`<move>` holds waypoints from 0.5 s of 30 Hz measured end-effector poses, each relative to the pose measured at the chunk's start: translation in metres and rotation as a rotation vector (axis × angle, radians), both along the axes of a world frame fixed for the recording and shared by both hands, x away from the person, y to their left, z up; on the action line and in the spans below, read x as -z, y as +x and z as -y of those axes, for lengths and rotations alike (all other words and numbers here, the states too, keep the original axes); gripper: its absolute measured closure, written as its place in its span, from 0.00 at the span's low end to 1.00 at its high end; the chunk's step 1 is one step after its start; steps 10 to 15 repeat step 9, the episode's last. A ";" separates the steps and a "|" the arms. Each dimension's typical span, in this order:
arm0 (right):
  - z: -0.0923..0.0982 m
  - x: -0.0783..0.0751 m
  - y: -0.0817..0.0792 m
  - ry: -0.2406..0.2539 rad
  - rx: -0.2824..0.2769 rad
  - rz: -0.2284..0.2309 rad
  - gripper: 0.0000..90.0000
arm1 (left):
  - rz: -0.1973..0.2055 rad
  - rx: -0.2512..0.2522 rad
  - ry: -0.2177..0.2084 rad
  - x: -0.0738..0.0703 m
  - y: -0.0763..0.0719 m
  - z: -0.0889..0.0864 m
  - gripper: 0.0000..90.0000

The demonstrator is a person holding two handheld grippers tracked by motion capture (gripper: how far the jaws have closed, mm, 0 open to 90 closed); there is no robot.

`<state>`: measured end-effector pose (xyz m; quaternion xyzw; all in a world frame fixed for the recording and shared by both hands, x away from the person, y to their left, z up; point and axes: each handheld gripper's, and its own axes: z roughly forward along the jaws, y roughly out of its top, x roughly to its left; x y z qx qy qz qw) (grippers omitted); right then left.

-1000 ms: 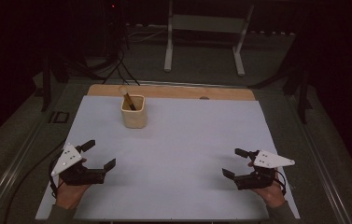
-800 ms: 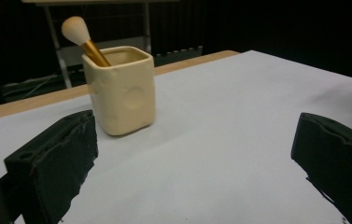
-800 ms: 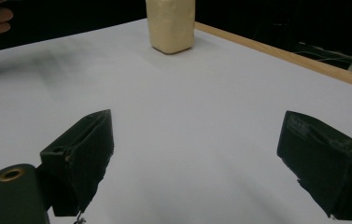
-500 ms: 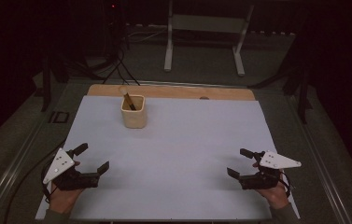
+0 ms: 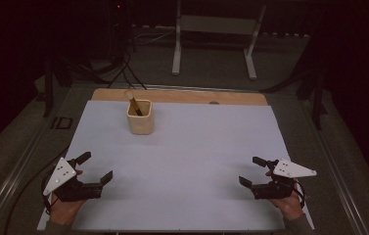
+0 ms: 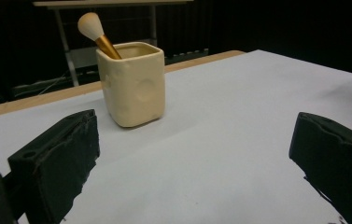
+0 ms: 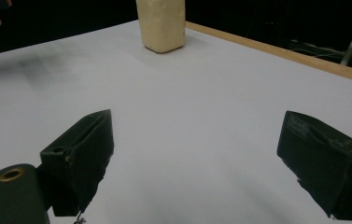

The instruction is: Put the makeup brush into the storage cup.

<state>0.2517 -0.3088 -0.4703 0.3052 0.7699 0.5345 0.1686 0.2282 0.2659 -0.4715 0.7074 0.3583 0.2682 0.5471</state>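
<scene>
While both hands rest low at the near edge of the pale grey table mat (image 5: 192, 161), the cream ceramic square cup (image 5: 139, 117) stands upright far up the mat, near the light wooden board strip (image 5: 182, 96) that runs along its far edge. A makeup brush with a gold ferrule and a pale fluffy head (image 6: 95, 32) leans inside the cup, its head sticking out over the rim toward the far left.

The left gripper (image 5: 95, 168), held at the near left corner of the mat, has its black jaws spread wide with nothing between them. In the left gripper view the cup (image 6: 131, 84) sits well beyond the jaws, closer to the left jaw's line than to the right one, with bare mat (image 6: 220, 154) in the gap.

The right gripper (image 5: 251, 171), held at the near right corner, also has its jaws wide apart and empty. In the right gripper view the cup (image 7: 161, 24) appears far ahead at the top, cut off by the frame edge, well apart from both jaws, and only plain mat (image 7: 197, 140) lies between them. The two grippers are well apart from each other, and the cup stands nearer the left side of the mat than the right.
</scene>
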 end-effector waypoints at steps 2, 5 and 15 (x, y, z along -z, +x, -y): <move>0.001 0.000 0.000 0.003 0.001 0.000 0.12 | -0.002 -0.001 0.000 0.000 0.000 0.000 0.04; 0.001 0.000 0.000 0.006 0.001 0.000 0.12 | 0.001 -0.001 0.000 0.000 0.000 0.000 0.04; 0.001 0.000 0.000 0.009 0.001 0.002 0.12 | 0.003 0.001 -0.001 0.000 0.000 0.000 0.04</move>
